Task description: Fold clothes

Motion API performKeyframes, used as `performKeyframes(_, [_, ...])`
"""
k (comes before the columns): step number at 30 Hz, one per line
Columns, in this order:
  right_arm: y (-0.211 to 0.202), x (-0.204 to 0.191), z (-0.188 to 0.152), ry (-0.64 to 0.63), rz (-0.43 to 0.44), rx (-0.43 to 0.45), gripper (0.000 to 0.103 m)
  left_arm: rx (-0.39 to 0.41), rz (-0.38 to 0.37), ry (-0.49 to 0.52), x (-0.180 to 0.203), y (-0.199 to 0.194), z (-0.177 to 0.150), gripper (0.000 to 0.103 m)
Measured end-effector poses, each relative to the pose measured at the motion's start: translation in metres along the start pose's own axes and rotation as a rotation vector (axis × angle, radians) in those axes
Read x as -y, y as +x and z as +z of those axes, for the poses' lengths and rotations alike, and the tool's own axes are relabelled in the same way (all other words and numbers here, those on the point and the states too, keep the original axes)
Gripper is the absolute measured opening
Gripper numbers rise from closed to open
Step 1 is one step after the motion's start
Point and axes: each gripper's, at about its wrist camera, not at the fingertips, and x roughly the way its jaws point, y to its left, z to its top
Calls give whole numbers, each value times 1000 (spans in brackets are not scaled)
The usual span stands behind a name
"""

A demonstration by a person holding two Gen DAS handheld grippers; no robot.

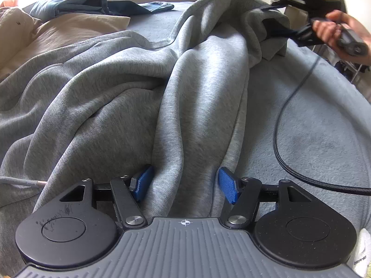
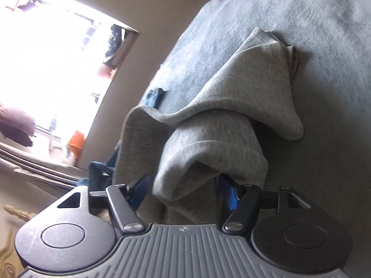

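Observation:
A grey sweatshirt (image 1: 116,92) lies rumpled across the grey-blue bed cover (image 1: 313,127). My left gripper (image 1: 185,185) sits low on its near end. A thick fold fills the gap between the blue pads (image 1: 228,187), and they pinch it. At the far right a hand (image 1: 336,30) holds my right gripper (image 1: 273,20), which lifts a corner of the sweatshirt off the bed. In the right wrist view that bunched corner (image 2: 220,139) hangs between and over the fingers of the right gripper (image 2: 183,185), which is shut on it.
A black cable (image 1: 285,120) loops over the bed at the right. Beige bedding (image 1: 58,37), a dark teal garment (image 1: 81,2) and a piece of denim (image 1: 160,5) lie at the far left. A bright window (image 2: 46,58) stands beyond the bed.

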Motion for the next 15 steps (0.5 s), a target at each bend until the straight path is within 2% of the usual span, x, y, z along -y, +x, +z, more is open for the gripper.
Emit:
performKeyframes(1, [7, 2, 2, 14, 1, -6, 61, 0, 3, 1, 1, 0, 0, 62])
performKeyframes(4, [25, 10, 10, 27, -69, 25, 45, -5, 9, 1, 1, -1, -1, 62])
performKeyframes(5, [28, 13, 11, 20, -89, 40, 22, -9, 9, 0, 1, -2, -1, 62])
performKeyframes(6, [28, 16, 12, 6, -104, 56, 5, -12, 10, -1, 1, -2, -1, 63])
performKeyframes(8, [26, 20, 13, -33, -120, 89, 5, -18, 6, -5, -1, -2, -1, 63])
performKeyframes(10, [7, 10, 12, -110, -101, 132, 5, -25, -3, -9, -4, -2, -1, 63])
performKeyframes(15, [-67, -31, 30, -276, -75, 234, 5, -47, -80, -37, -16, -5, 2, 63])
